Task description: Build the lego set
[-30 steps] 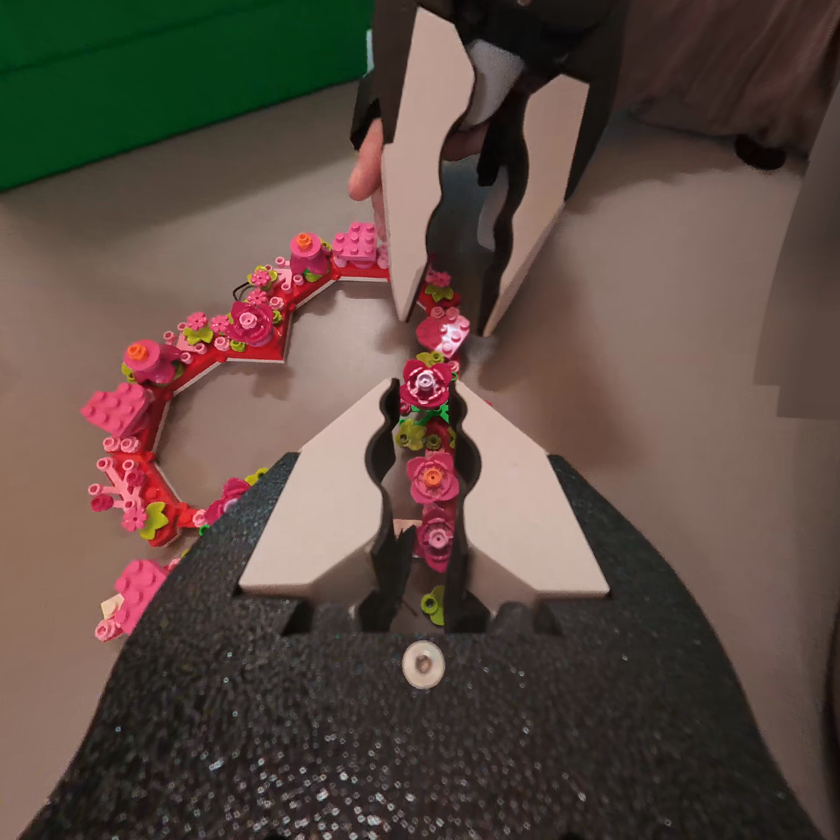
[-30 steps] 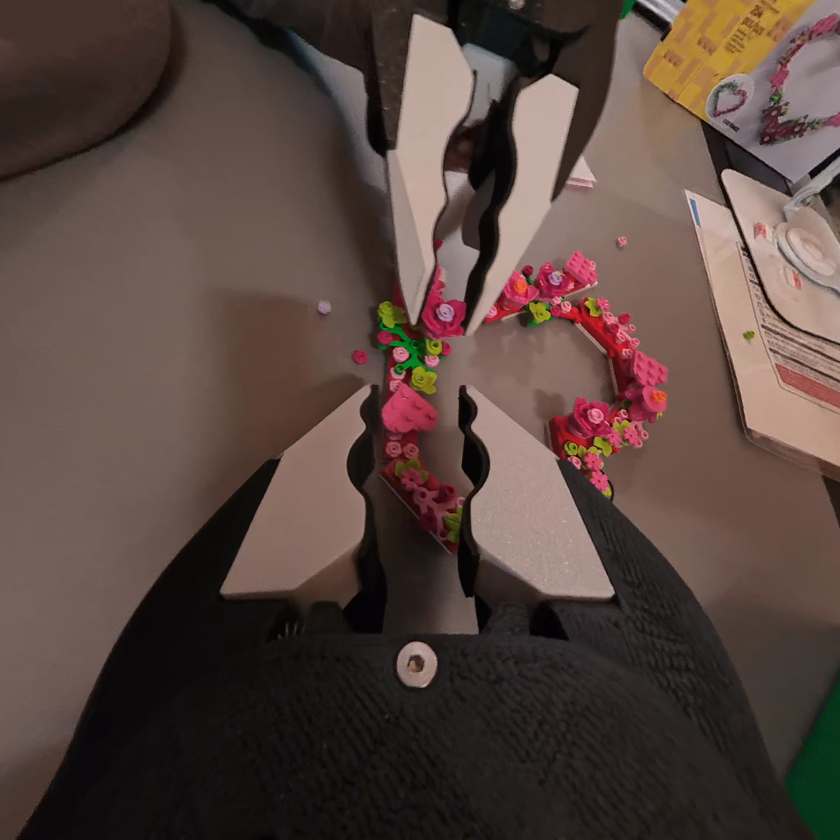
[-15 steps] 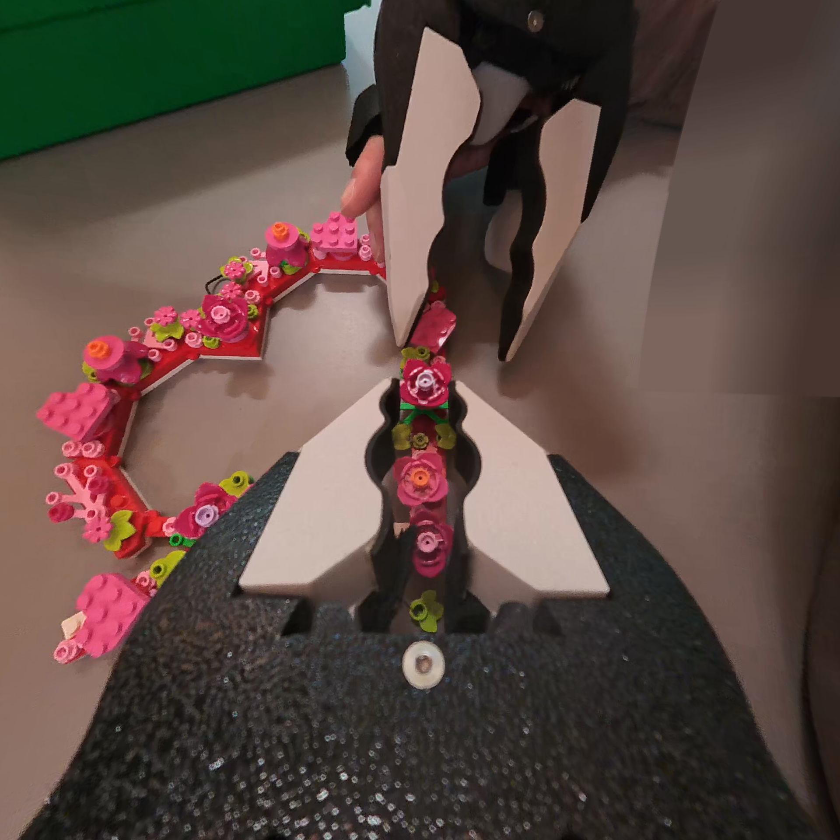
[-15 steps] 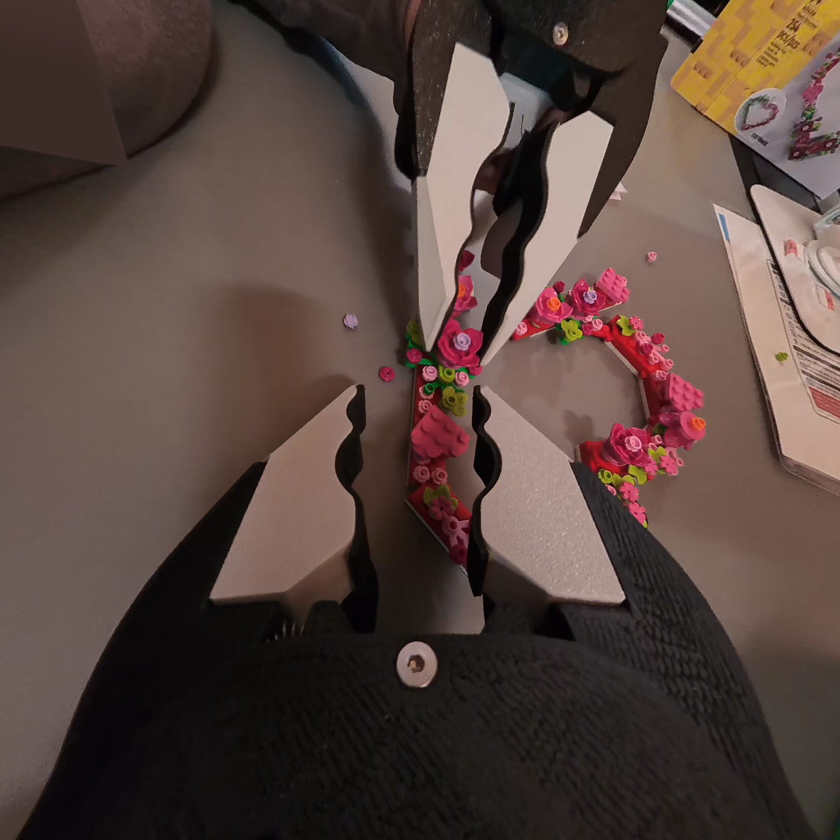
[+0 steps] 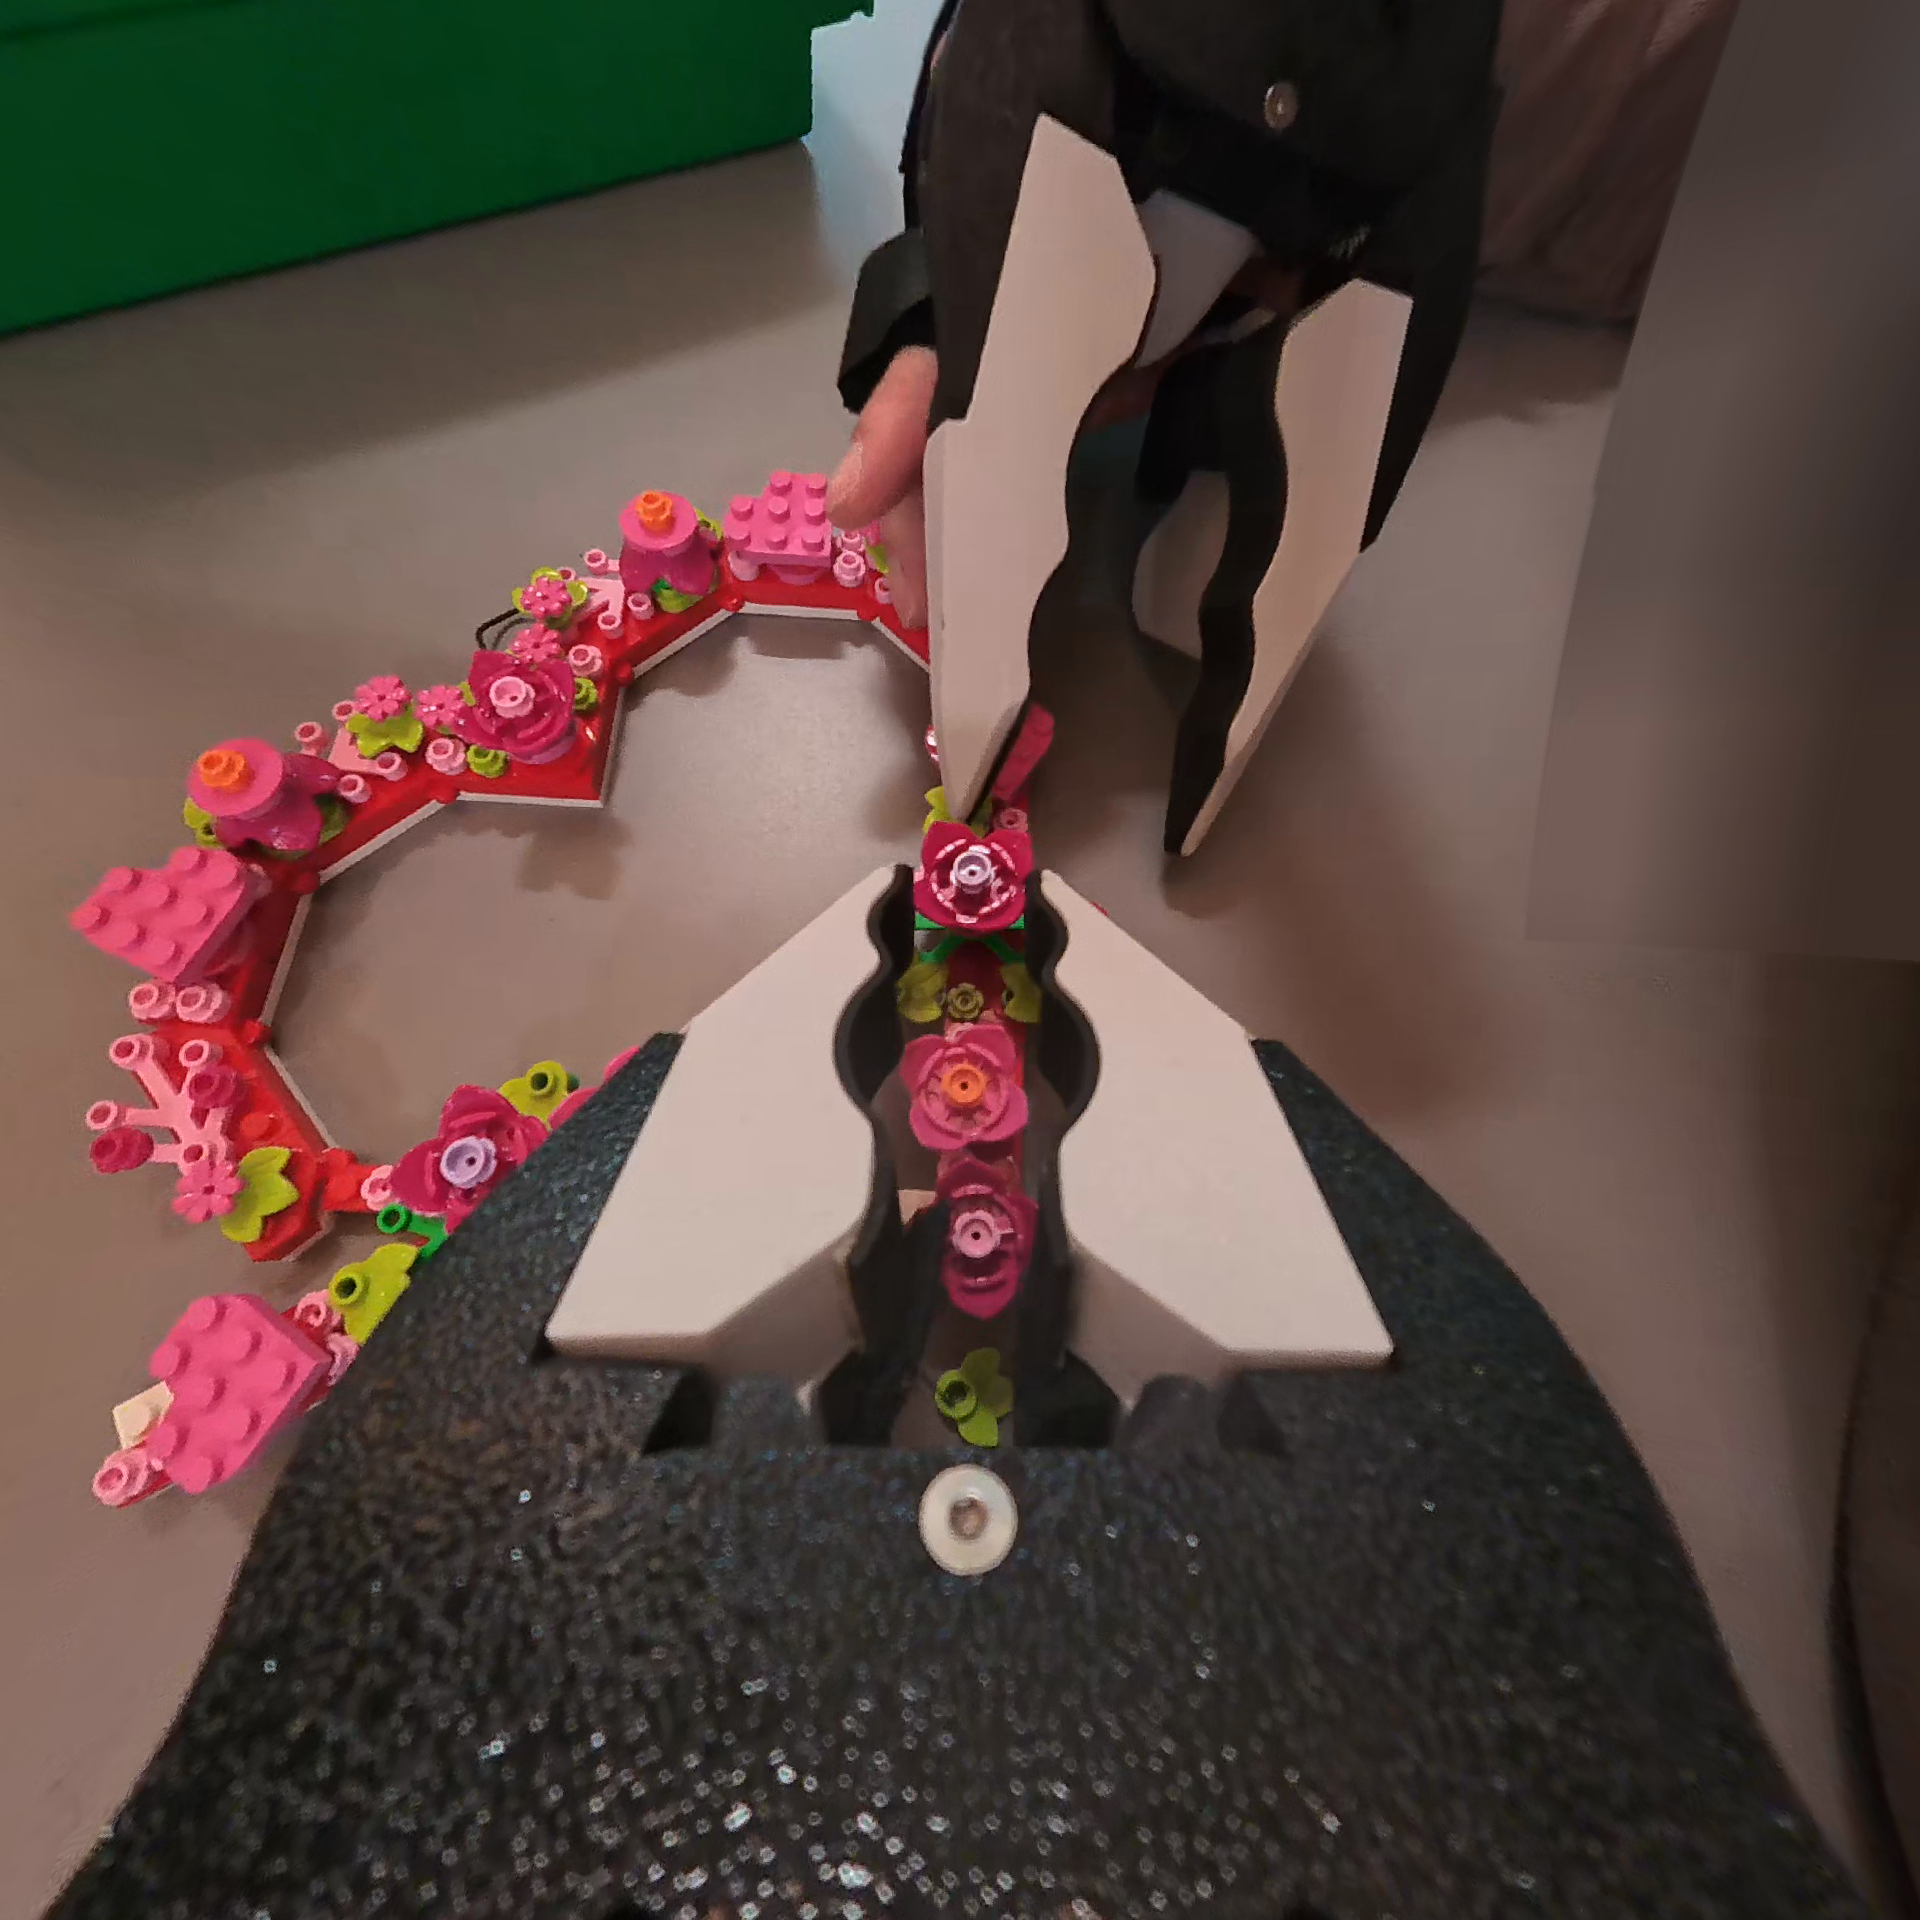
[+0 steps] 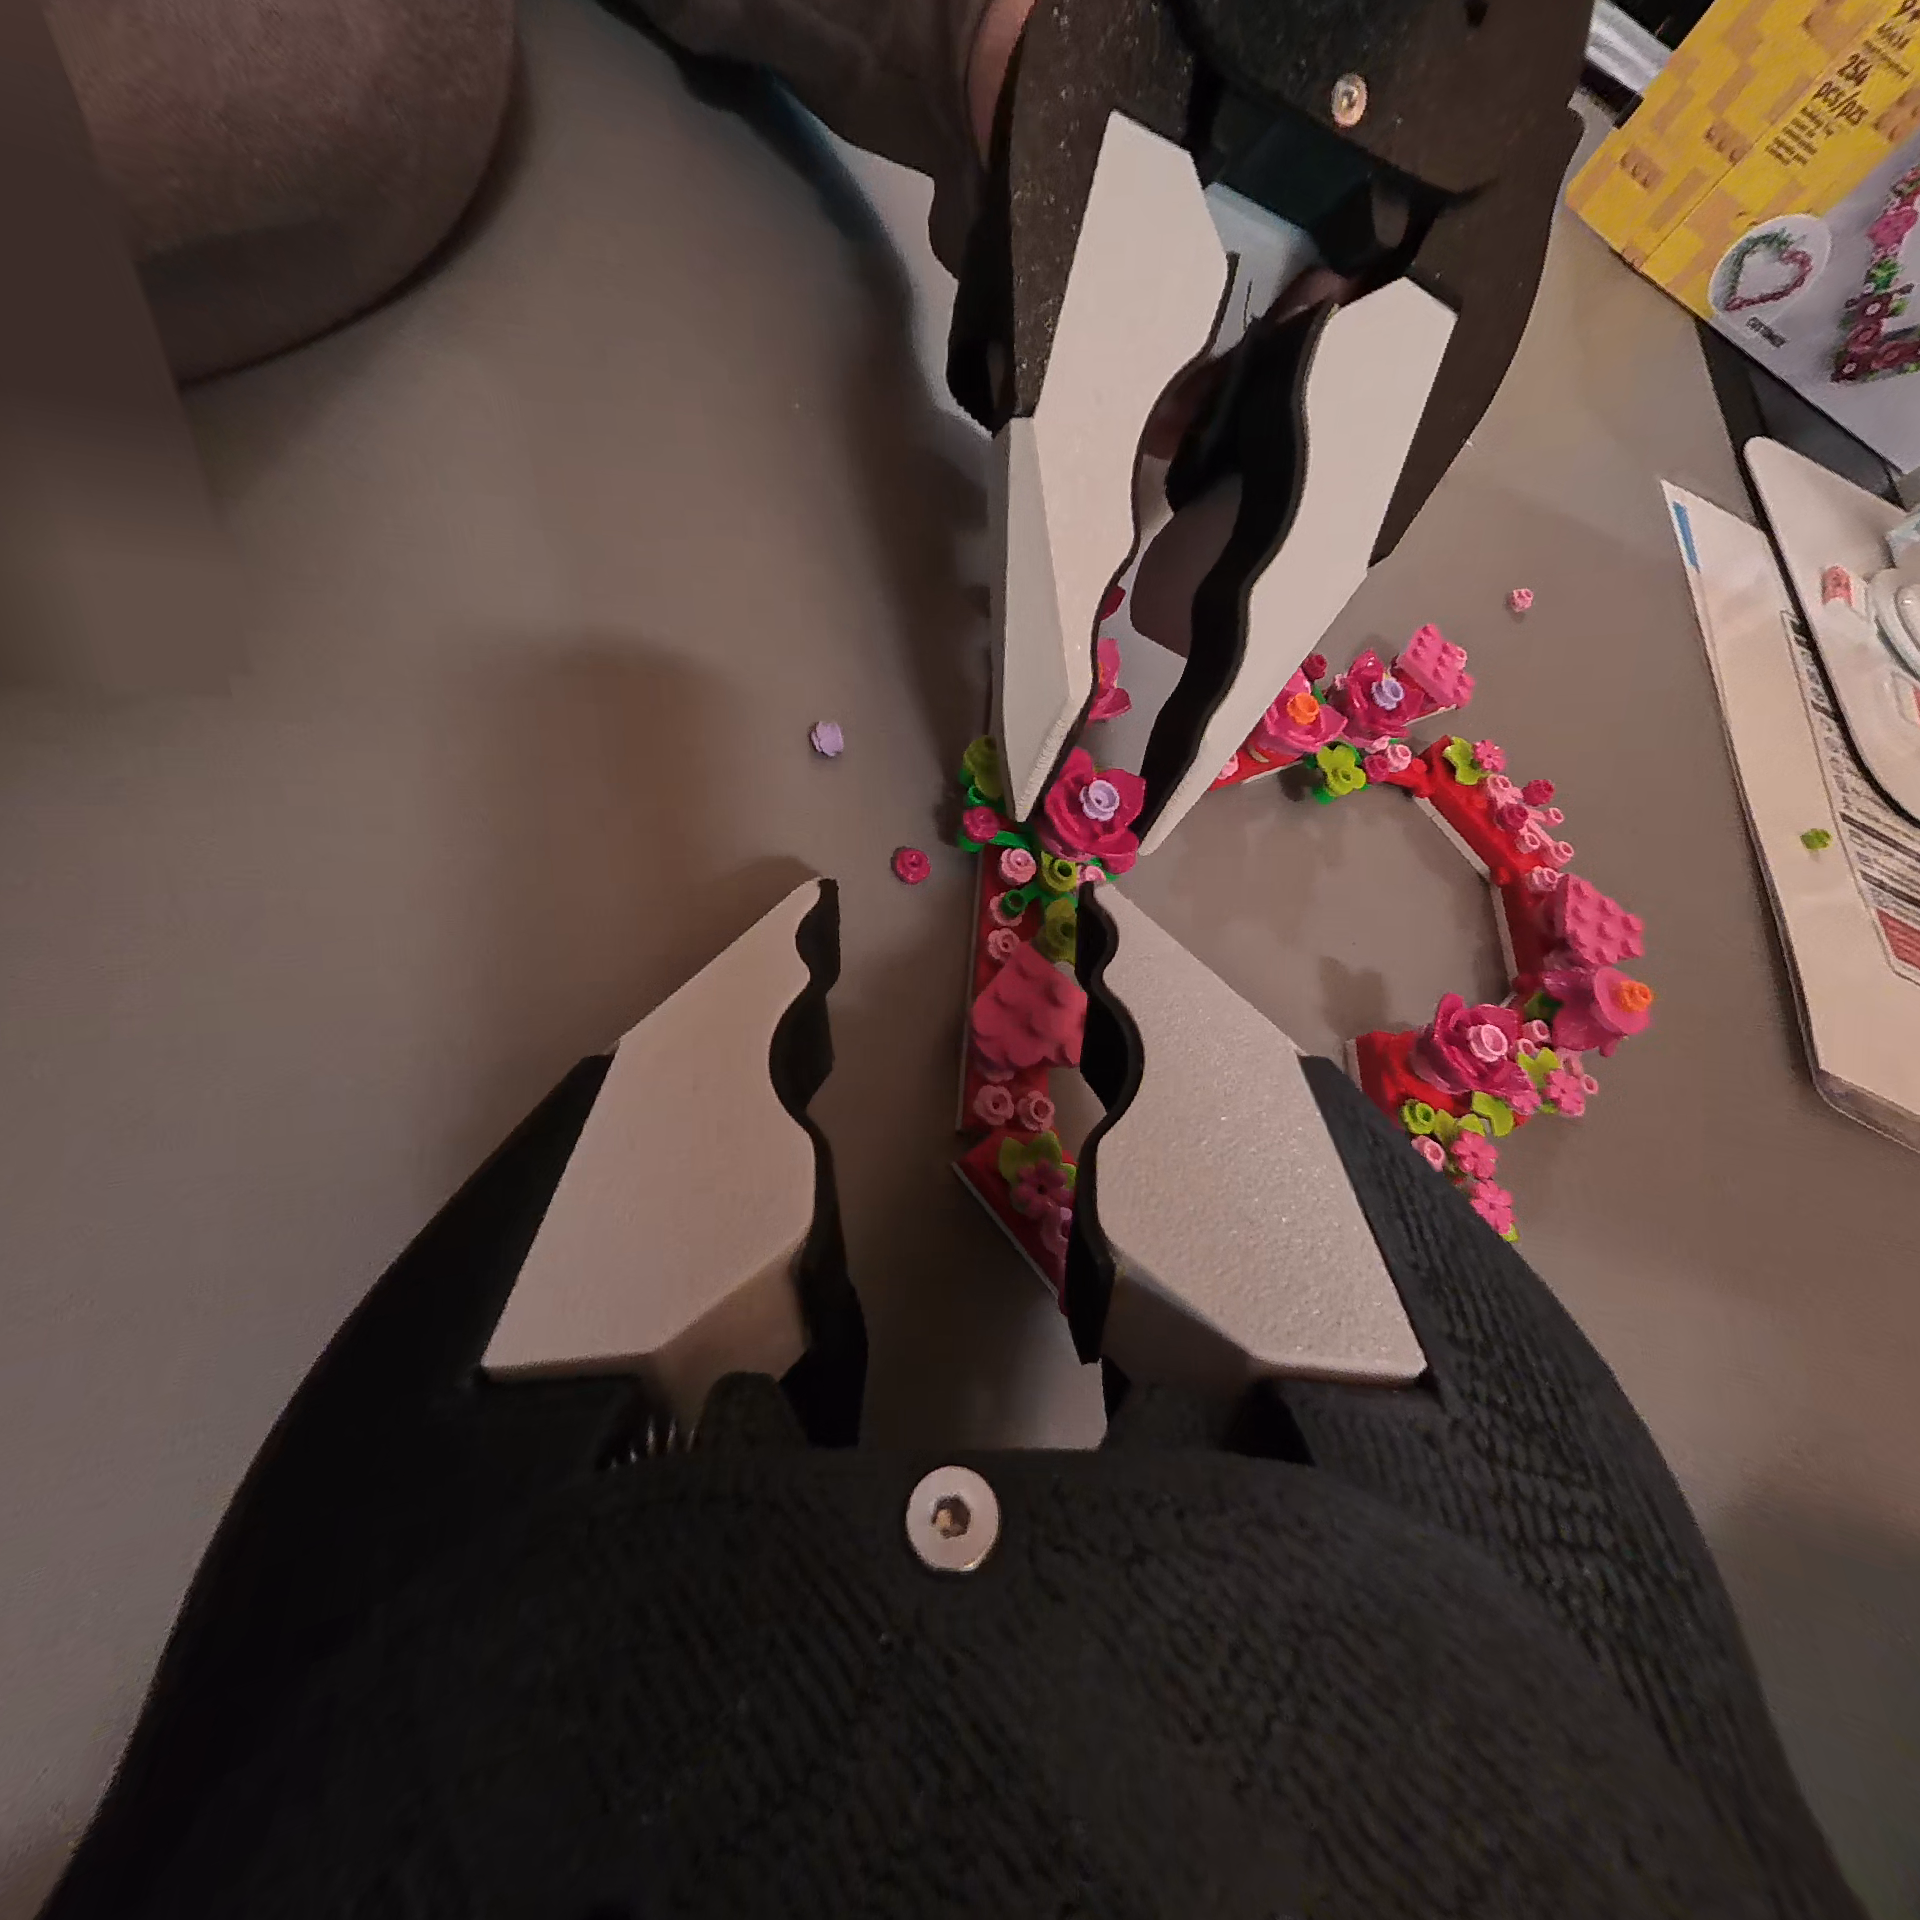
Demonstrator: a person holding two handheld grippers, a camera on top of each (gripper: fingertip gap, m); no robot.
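- Since half a second ago, my right gripper [image 6: 961, 894] has spread its jaws wider, and the strip it was bracketing now sits against only one finger.
- Far left in the left wrist view, a green surface [image 5: 395, 135] borders the grey table [image 5: 364, 343].
- On the table lies the lego flower garland [image 5: 520, 717], a red chain of plates dressed with pink roses, pink heart bricks and lime leaves, curving in an open loop.
- My left gripper [image 5: 971, 883] is clamped on one straight arm of the garland; roses line the gap between its fingers.
- Just past its tips, the right gripper comes down from above, jaws apart, one finger touching the garland, the other resting on bare table.
- A bare fingertip [image 5: 883, 468] of the person shows beside that gripper.
- In the right wrist view, a loose lilac stud [image 6: 826, 738] and a loose pink stud [image 6: 910, 864] lie left of the garland.
- The garland's straight arm runs between my open right fingers, close against the right-hand one.
- Rightward, the garland's curve continues, then an instruction sheet [image 6: 1766, 831], and a yellow box [image 6: 1745, 156] at the top corner.
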